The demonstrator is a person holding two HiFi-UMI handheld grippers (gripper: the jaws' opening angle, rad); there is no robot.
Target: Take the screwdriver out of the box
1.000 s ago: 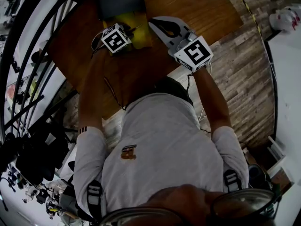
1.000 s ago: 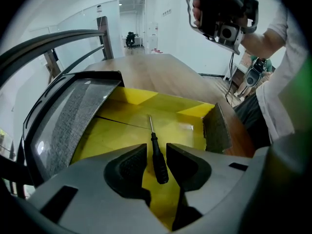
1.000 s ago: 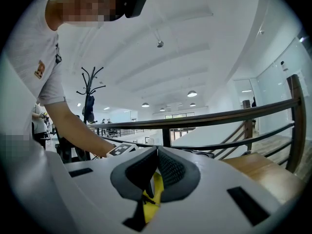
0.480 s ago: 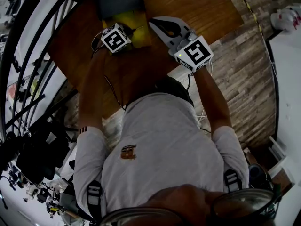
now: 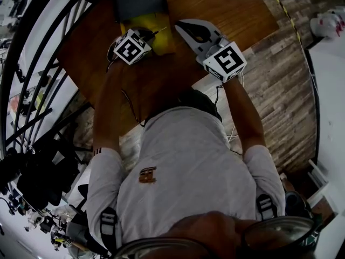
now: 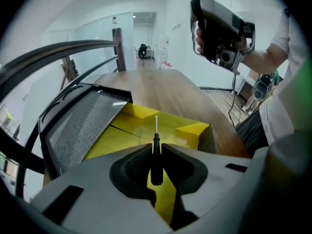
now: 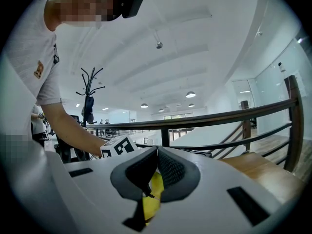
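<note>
Wooden table (image 5: 226,4), seen from above, with an open yellow-lined box (image 6: 191,130) near its far edge and the box's grey lid (image 6: 83,126) tilted back to one side. The left gripper (image 6: 156,152) pointed steeply down into the box; its jaws were closing, about half-way in, and its dark pads (image 6: 134,162) lay against both sides of the black handle of the screwdriver (image 6: 156,172). The screwdriver was clamped there and stood roughly upright between the jaws. Its thin bare shaft projected beyond them over the yellow floor, so the tool was inside the box and not yet clear of its walls. The right gripper (image 7: 156,152) was held level above the table just beside the box, its jaws together with nothing between them; it touched neither box nor tool. The step in hand appeared to be the lift-out. It would probably go best with the grip kept firm on the ridged part of the handle and the tool drawn straight up along its own axis. The shaft tip should stay away from the yellow divider wall and the lid, and no sideways move should begin until the tip was above the rim.
</note>
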